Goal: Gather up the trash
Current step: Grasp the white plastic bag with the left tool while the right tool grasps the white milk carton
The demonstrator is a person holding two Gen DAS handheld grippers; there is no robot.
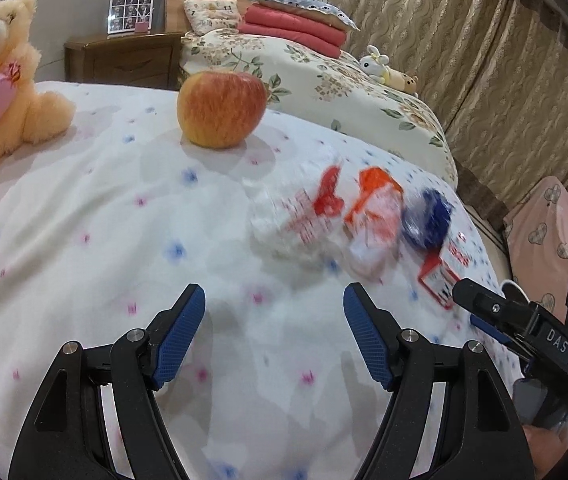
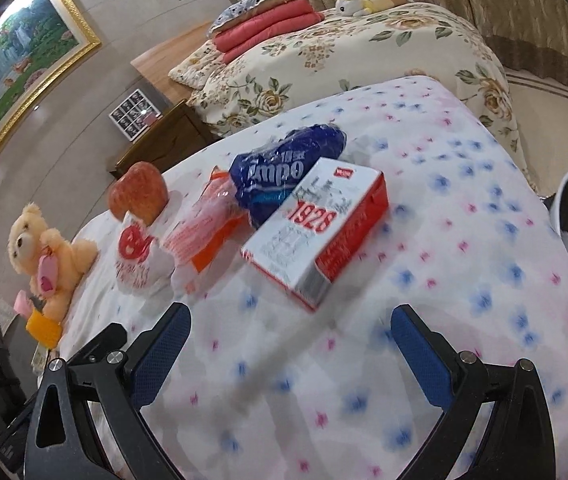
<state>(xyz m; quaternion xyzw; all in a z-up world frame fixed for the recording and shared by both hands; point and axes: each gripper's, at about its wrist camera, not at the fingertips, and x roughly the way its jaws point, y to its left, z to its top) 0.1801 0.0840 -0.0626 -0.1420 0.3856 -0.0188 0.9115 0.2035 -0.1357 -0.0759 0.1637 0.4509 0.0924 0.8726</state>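
Red-and-white carton (image 2: 315, 236) just ahead of the spread right tongs (image 2: 289, 354); left tongs (image 1: 274, 336) spread, empty.

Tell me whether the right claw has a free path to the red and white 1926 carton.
Probably yes. The right claw is open and empty, and the 1926 carton lies just ahead of it on the tablecloth, only bare cloth between. The blue wrapper sits behind the carton.

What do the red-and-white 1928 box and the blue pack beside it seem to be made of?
1928 box: probably printed cardboard, semi-gloss; flat faces and crisp folded edges suggest it.
Blue pack: likely thin glossy plastic film over something soft; it looks wrinkled, rounded, with bright highlights.
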